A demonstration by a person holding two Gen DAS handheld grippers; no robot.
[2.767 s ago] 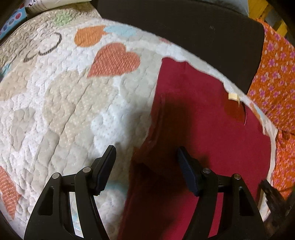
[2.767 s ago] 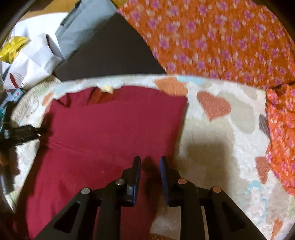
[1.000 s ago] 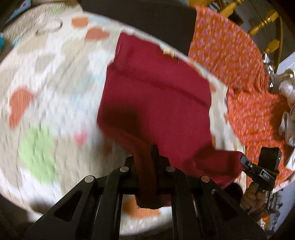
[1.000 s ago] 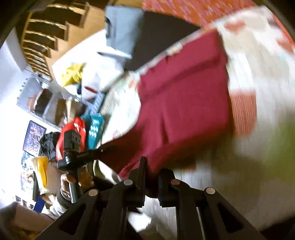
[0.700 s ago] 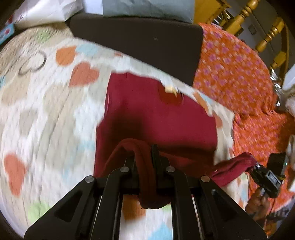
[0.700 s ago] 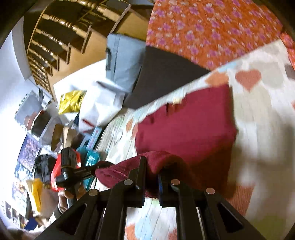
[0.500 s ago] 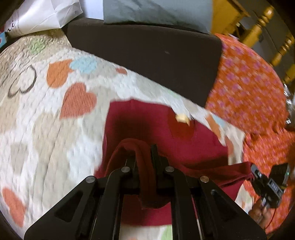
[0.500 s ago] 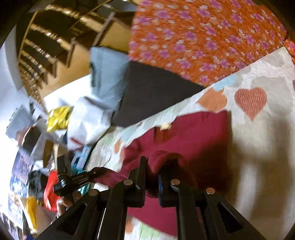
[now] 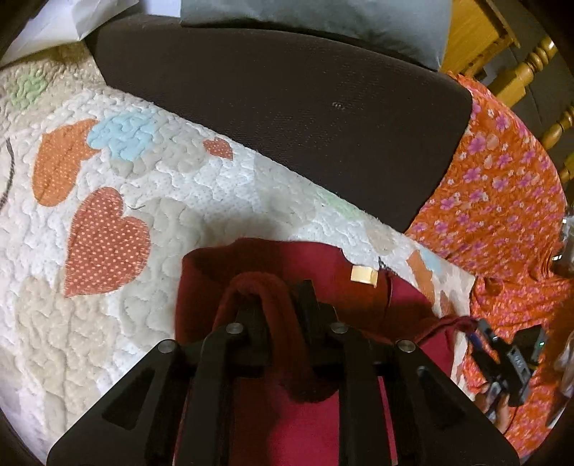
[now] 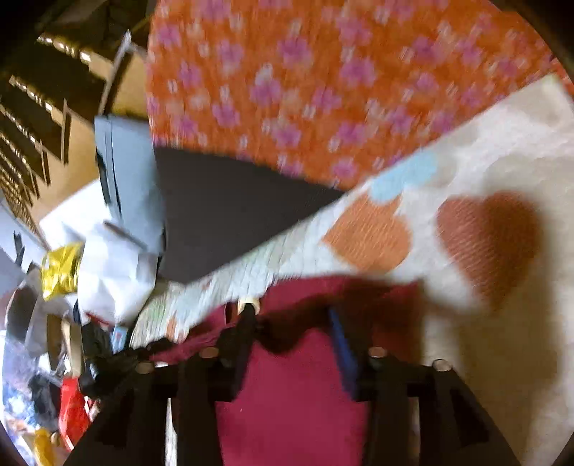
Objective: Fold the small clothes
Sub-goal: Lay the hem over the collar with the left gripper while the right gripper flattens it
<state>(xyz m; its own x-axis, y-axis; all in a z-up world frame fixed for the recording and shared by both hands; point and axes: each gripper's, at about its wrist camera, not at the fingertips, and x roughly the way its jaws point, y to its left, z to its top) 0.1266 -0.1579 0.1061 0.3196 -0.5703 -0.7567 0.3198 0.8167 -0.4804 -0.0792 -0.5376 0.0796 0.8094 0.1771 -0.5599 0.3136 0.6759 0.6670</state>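
A dark red garment (image 9: 297, 426) lies on a heart-patterned quilt (image 9: 107, 200), its lower part folded up toward the collar with a small tan label (image 9: 363, 275). My left gripper (image 9: 278, 297) is shut on a bunched edge of the red garment. In the blurred right wrist view my right gripper (image 10: 290, 319) stands open over the same red garment (image 10: 290, 401), with its fingers spread wide and nothing between them. The right gripper also shows at the right edge of the left wrist view (image 9: 502, 355).
A dark brown cushion (image 9: 287, 93) and a grey pillow (image 9: 323, 21) lie beyond the quilt. Orange floral fabric (image 9: 502, 200) lies to the right. Wooden rails (image 9: 531, 64) stand at far right. White bags and clutter (image 10: 89, 272) sit to the left.
Both grippers carried the garment's lower edge forward toward the collar. The right gripper, shut on the fabric half a second ago, has opened; the left stays shut on it.
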